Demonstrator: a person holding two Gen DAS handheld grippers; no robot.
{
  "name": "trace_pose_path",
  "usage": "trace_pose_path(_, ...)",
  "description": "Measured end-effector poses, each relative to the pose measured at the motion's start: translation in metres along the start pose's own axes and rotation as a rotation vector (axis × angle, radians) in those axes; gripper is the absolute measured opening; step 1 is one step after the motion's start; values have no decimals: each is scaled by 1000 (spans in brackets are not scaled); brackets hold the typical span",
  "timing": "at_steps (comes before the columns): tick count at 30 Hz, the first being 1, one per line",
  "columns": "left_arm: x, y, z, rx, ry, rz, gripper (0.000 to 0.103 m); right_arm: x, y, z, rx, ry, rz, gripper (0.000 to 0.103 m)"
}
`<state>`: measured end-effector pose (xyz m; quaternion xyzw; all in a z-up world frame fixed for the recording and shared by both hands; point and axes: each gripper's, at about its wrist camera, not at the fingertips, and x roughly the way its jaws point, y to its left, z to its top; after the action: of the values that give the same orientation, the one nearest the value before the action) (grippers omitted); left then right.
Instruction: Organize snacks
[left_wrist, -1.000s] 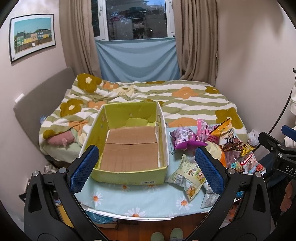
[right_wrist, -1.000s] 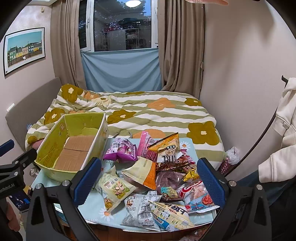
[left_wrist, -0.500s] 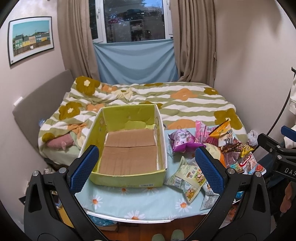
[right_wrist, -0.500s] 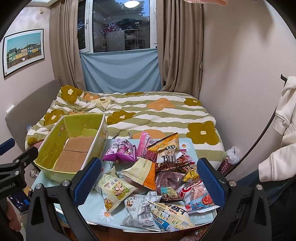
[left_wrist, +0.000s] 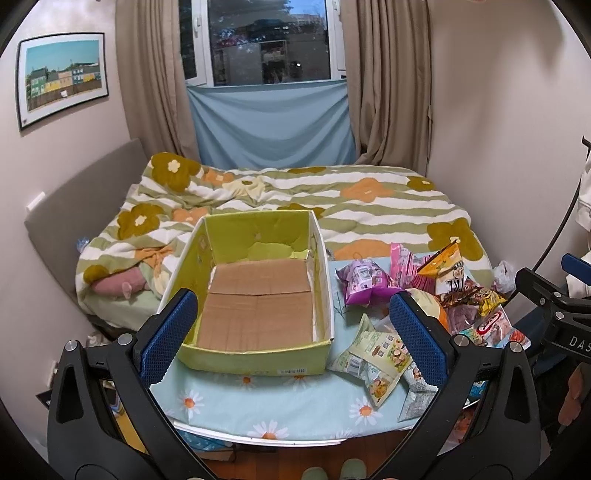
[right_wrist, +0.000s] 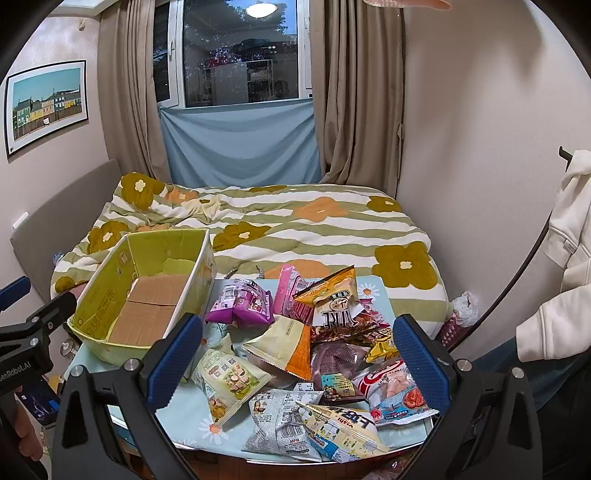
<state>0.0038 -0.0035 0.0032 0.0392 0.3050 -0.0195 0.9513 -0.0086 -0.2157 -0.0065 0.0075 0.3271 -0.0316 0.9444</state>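
An empty yellow-green cardboard box (left_wrist: 258, 295) (right_wrist: 144, 295) stands on the left of a small table with a daisy-print cloth (left_wrist: 258, 402) (right_wrist: 192, 424). A pile of several snack bags (right_wrist: 314, 347) (left_wrist: 424, 306) lies to its right: a purple bag (right_wrist: 240, 306), a pale green bag (right_wrist: 229, 380) (left_wrist: 376, 358), an orange-and-cream bag (right_wrist: 284, 343), a red-and-white bag (right_wrist: 391, 387). My left gripper (left_wrist: 291, 339) is open and empty, held above the box's near edge. My right gripper (right_wrist: 291, 362) is open and empty, held above the pile.
A bed with a striped flower quilt (left_wrist: 295, 199) lies right behind the table. Walls close in on the left and right. A white garment (right_wrist: 569, 236) hangs at the right. The wooden floor (left_wrist: 295, 461) shows under the table's near edge.
The left gripper has drawn back and risen slightly, so the box sits a bit lower and further in its view. The right gripper has barely moved. Both stay open.
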Motion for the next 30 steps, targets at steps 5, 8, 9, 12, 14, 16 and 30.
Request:
trace_pose_path(5, 0, 1, 1, 0, -1, -1, 103, 0, -1, -1, 2, -1, 1, 103)
trace_pose_path(8, 0, 1, 2, -1, 0, -3, 103, 0, -1, -1, 3, -1, 1, 103)
trace_pose_path(9, 0, 0, 2, 0, 0, -3, 103, 0, -1, -1, 3, -1, 1, 103)
trace_pose_path(12, 0, 0, 2, 0, 0, -3, 103, -1, -1, -1, 3, -1, 2, 103)
trace_pose_path(14, 0, 0, 2, 0, -1, -2, 103, -1, -1, -1, 3, -1, 2, 103)
trace_pose_path(16, 0, 0, 2, 0, -1, -1, 103, -1, -2, -1, 3, -2, 1, 103)
trace_pose_path(30, -4, -2, 2, 7, -11, -16, 103, -3, 0, 2, 5, -4, 0, 103)
